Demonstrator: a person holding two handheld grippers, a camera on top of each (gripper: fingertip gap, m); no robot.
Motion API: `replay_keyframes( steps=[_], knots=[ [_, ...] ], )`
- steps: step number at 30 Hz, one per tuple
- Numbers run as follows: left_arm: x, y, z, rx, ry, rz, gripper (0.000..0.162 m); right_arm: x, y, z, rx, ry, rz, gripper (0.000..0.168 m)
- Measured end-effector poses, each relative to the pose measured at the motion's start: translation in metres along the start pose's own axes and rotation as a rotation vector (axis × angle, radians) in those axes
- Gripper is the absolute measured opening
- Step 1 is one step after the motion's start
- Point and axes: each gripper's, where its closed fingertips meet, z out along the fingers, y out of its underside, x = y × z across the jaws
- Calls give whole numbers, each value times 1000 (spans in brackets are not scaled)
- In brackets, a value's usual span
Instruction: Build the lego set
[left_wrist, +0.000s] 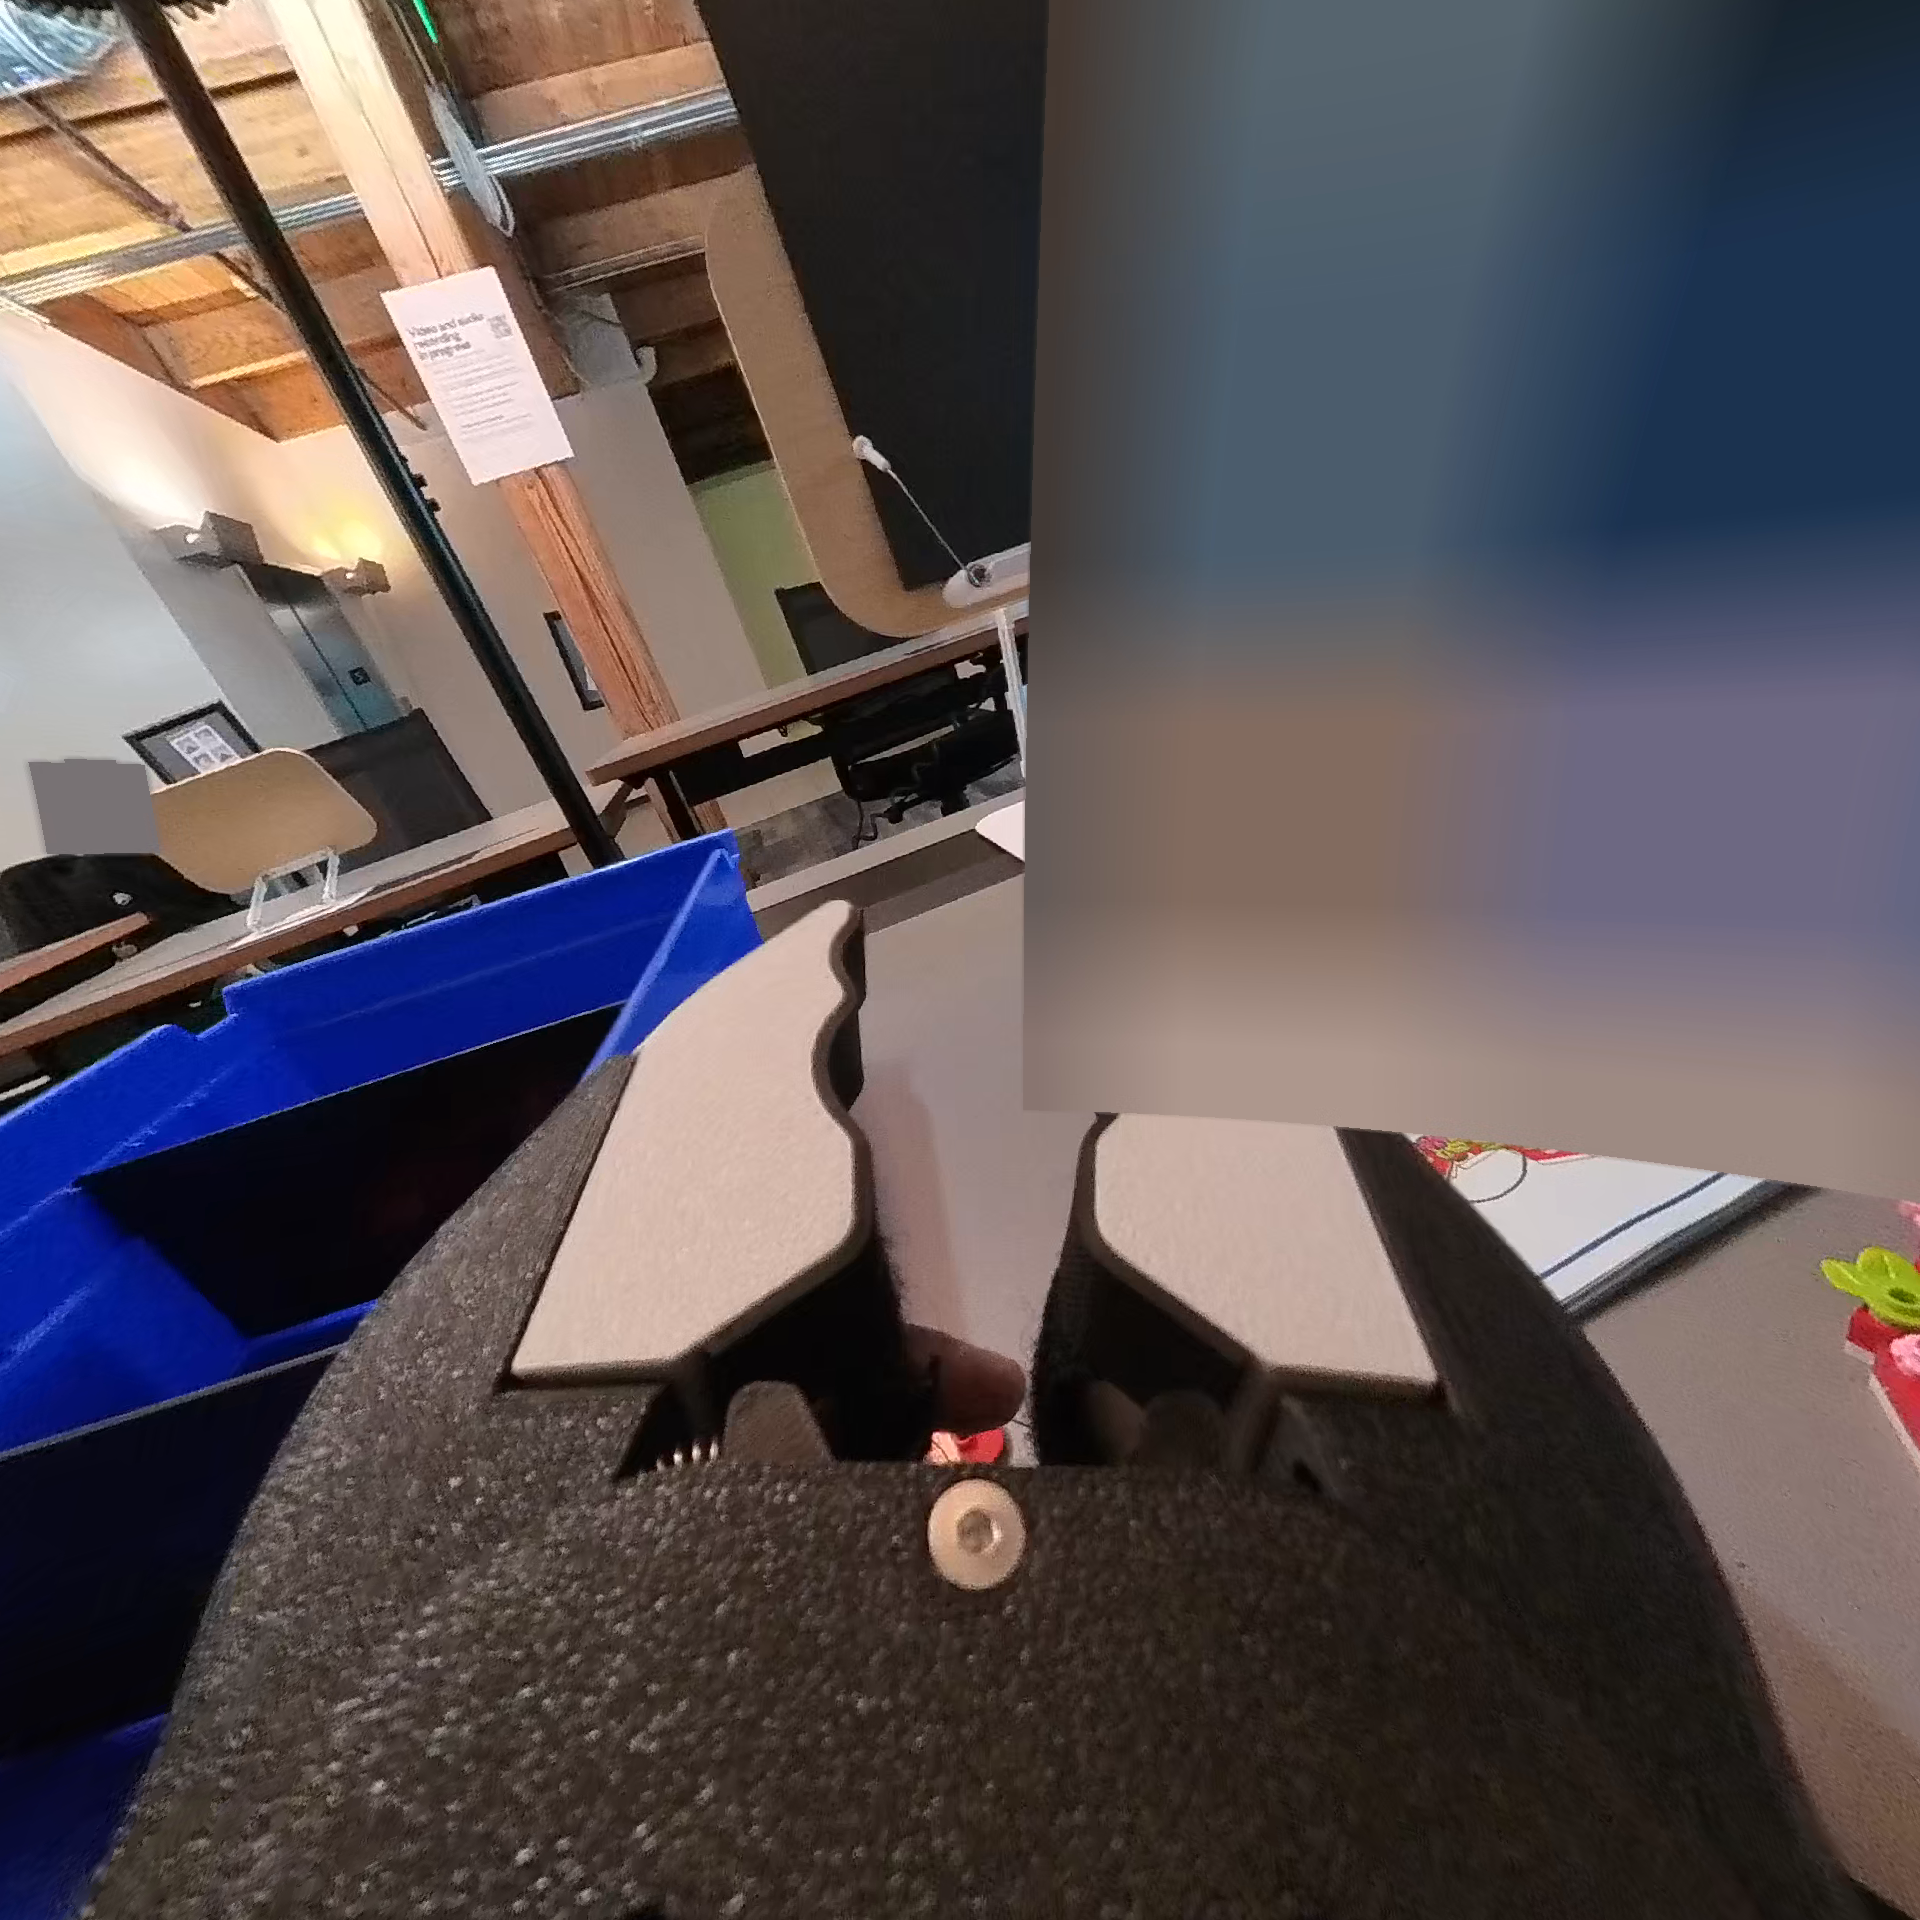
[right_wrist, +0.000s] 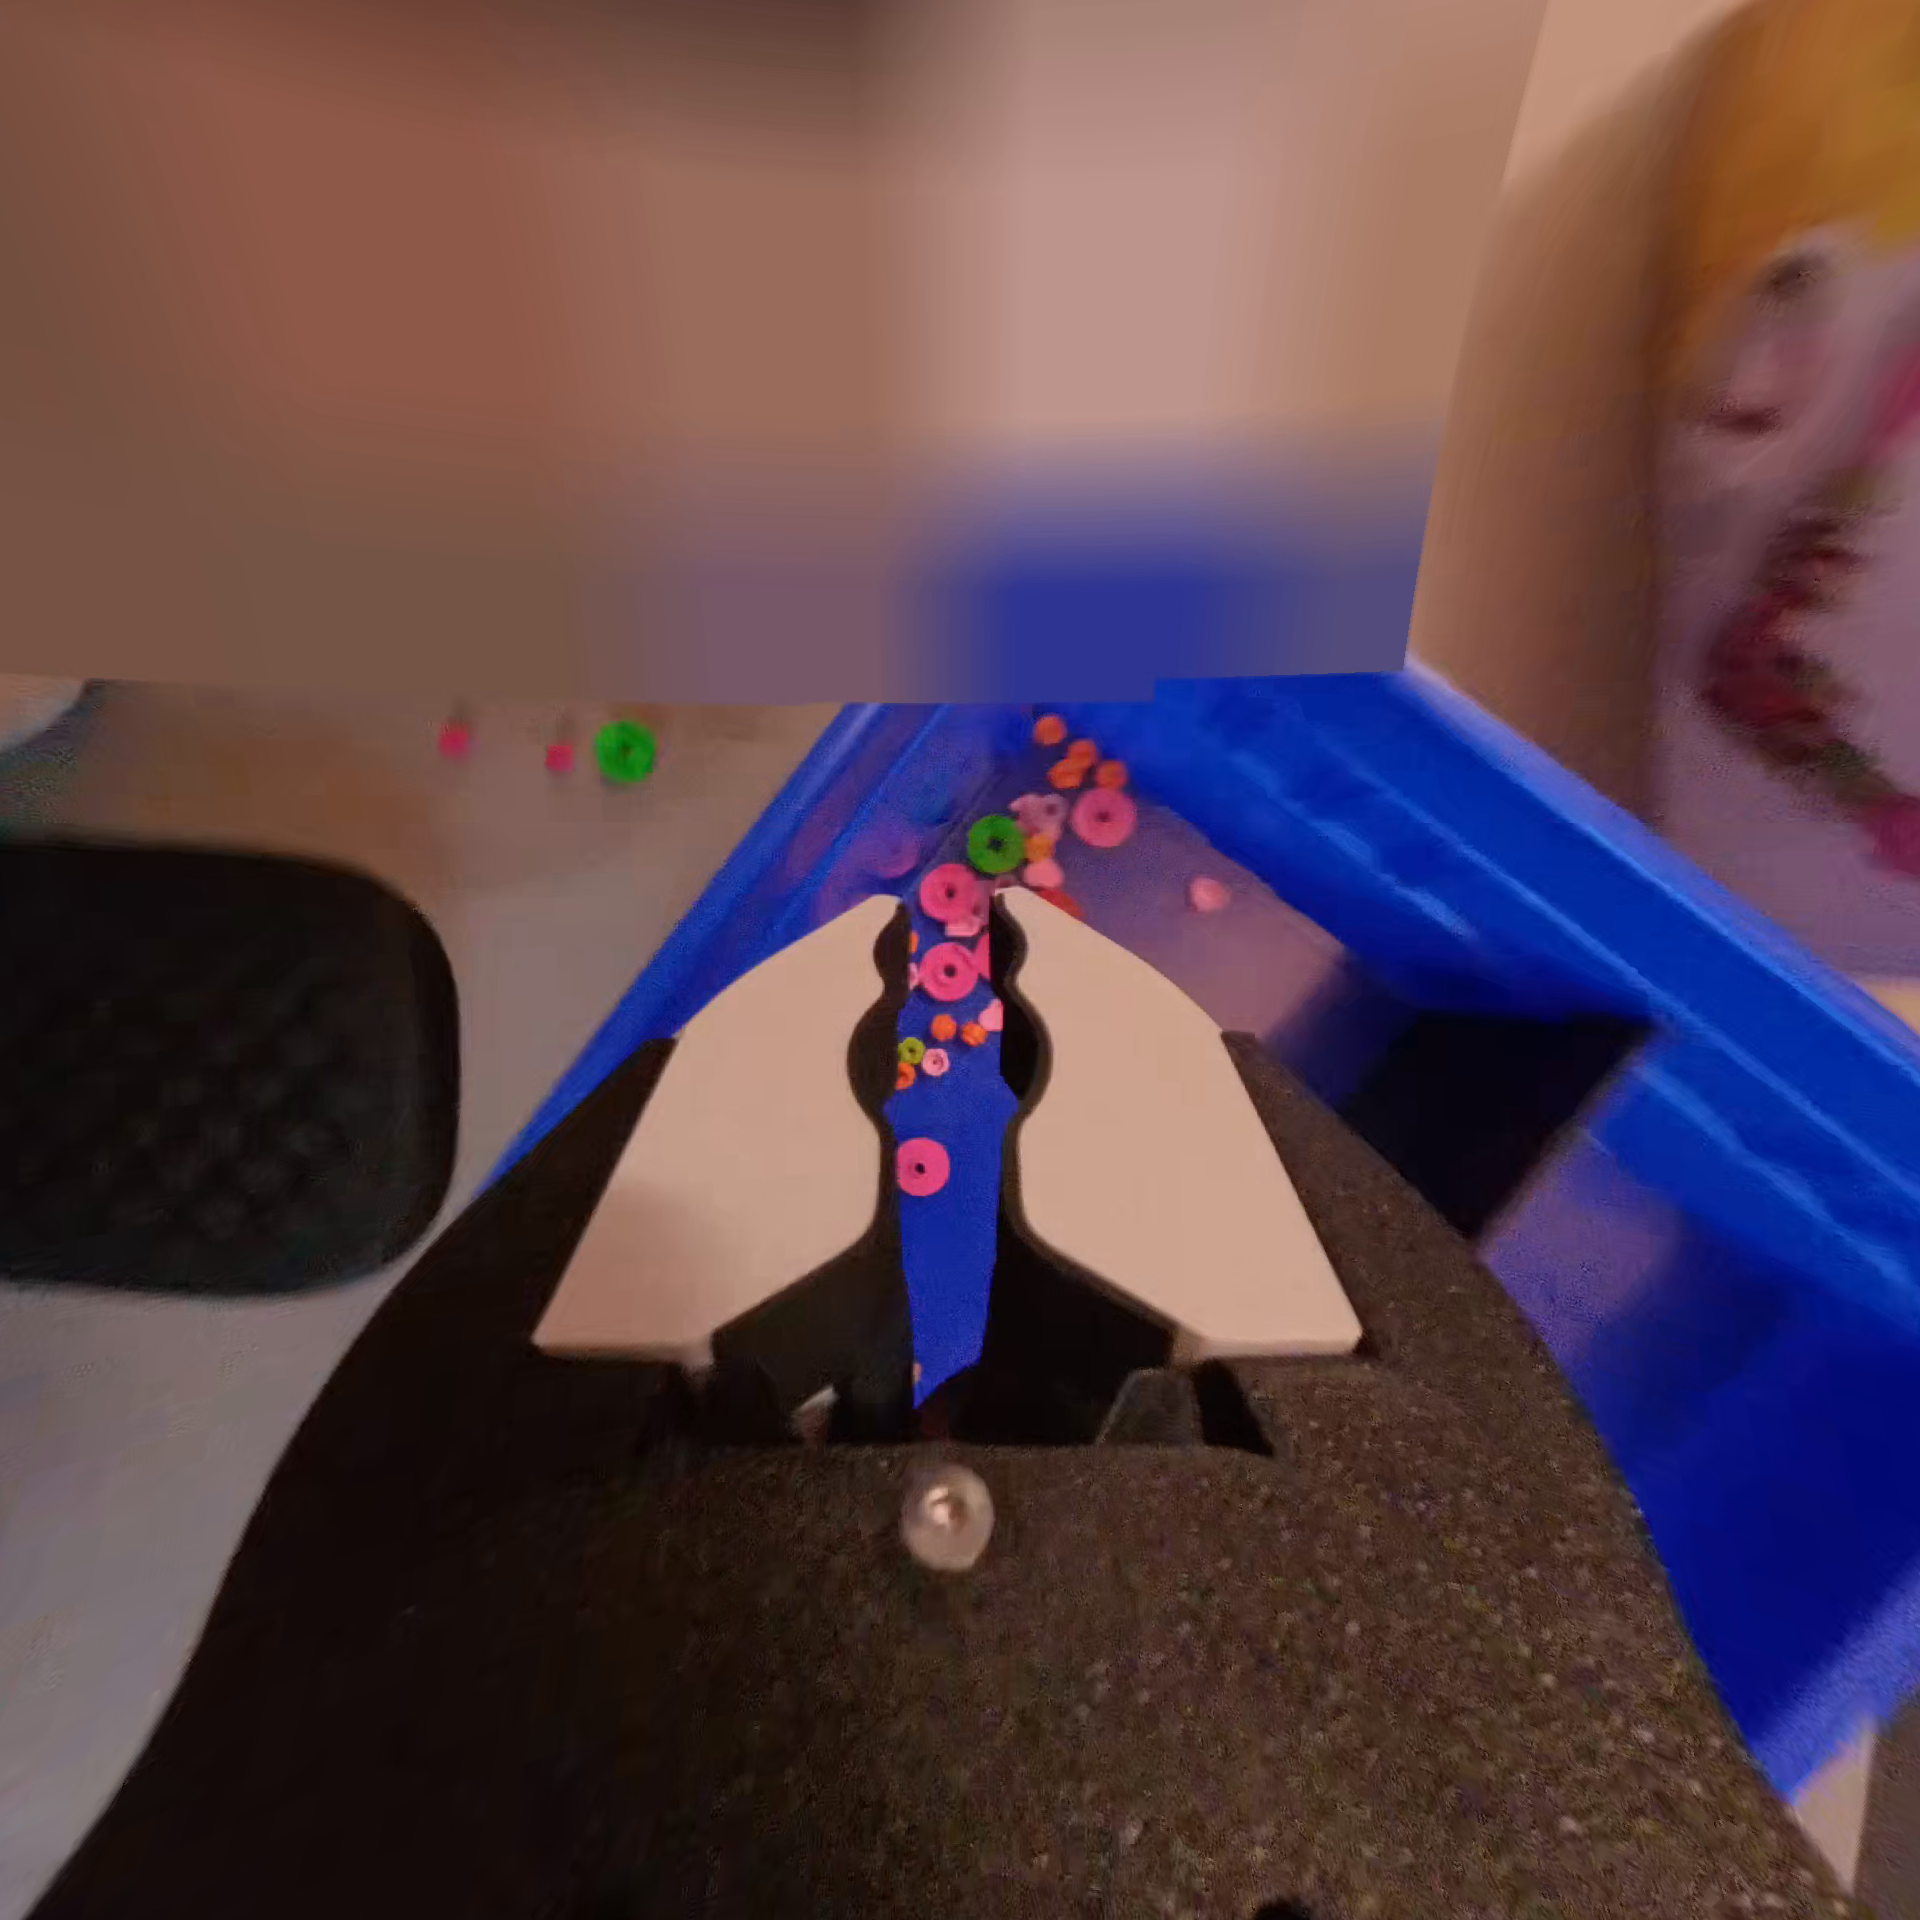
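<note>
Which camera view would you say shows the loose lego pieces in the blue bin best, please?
The right wrist view: it looks into the blue bin, where pink, green and orange lego pieces lie scattered. The left wrist view shows only the bin's walls and dark interior.

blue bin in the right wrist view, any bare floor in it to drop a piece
The blue bin is crowded at its far corner, where pink, orange and green pieces pile up. Its floor is barer nearer the right gripper, around one lone pink ring.

Glossy blue plastic bin (right_wrist: 1403, 831) at right holds shiny plastic lego pieces (right_wrist: 948, 971); upper-left wooden post (left_wrist: 582, 582) looks rough-grained.
</note>
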Motion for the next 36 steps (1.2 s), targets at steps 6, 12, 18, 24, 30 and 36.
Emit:
replay_keyframes(
  steps=[6,12,18,24,30,36],
  knots=[
    [0,2,2,-16,-7,9,41,10,6,46,-38,-145,-83,15],
    [-1,2,2,-19,-10,10,40,10,15,63,-64,-124,-82,20],
    [-1,2,1,-15,-10,6,40,13,20,72,-87,-77,-118,20],
    [0,1,1,-11,-6,3,40,11,23,73,-95,-72,-136,16],
    [2,-4,0,28,16,-21,40,21,-8,19,20,109,-67,16],
    [-2,-21,-4,119,41,-134,40,-6,-84,-64,350,301,108,16]
  ],
)
